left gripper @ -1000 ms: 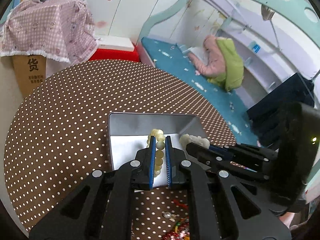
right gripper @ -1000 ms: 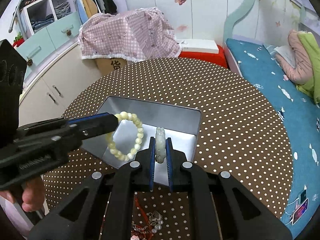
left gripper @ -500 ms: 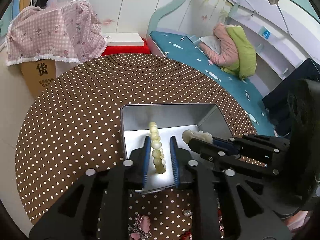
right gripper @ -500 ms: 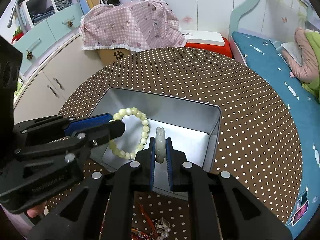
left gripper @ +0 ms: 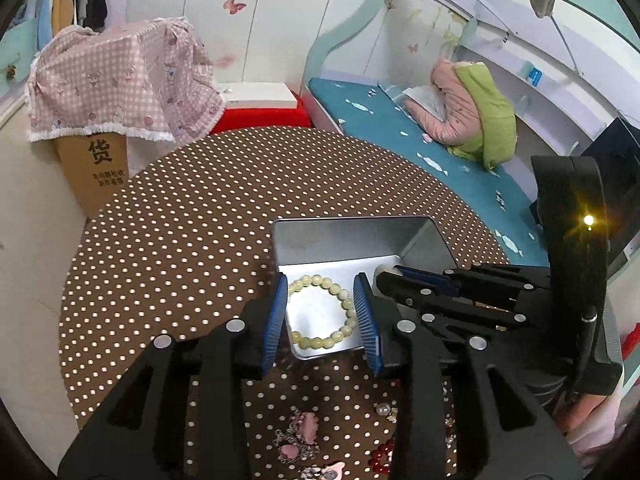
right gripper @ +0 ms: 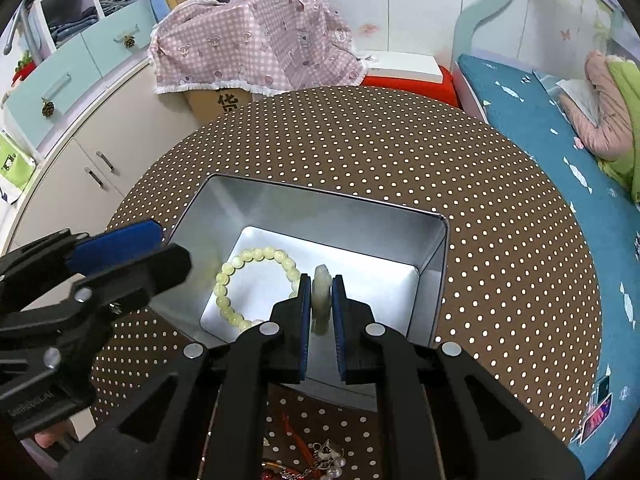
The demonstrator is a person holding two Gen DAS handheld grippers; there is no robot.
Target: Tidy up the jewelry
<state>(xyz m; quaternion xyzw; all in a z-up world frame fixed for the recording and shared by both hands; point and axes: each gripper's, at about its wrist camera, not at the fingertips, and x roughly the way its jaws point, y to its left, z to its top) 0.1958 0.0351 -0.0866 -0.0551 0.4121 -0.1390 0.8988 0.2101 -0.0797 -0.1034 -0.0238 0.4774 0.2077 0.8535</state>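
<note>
A silver tin [left gripper: 344, 236] stands open on the brown dotted round table [left gripper: 192, 224]. A pale yellow bead bracelet [left gripper: 335, 289] lies flat on the tin's floor. My left gripper [left gripper: 320, 316] hovers over it with its jaws opening, and its pads touch no bead. From the right wrist view, the bracelet [right gripper: 256, 254] rests left of my right gripper [right gripper: 321, 292], which is shut on a pale green jade piece [right gripper: 321, 278] held upright inside the tin [right gripper: 320, 208]. The left gripper [right gripper: 168, 246] shows at the tin's left rim.
Loose jewelry lies by the table's near edge: pink pieces [left gripper: 304, 436], red beads [left gripper: 380, 456], a chain with pearls [right gripper: 324, 456]. Behind the table are a cardboard box under a pink cloth [left gripper: 120, 80], a cabinet [right gripper: 80, 128] and a bed [left gripper: 400, 128].
The left gripper's jaws spread and let the bead bracelet go; it fell from hanging upright to lying flat in the tin. The right gripper keeps its grip on the jade piece.
</note>
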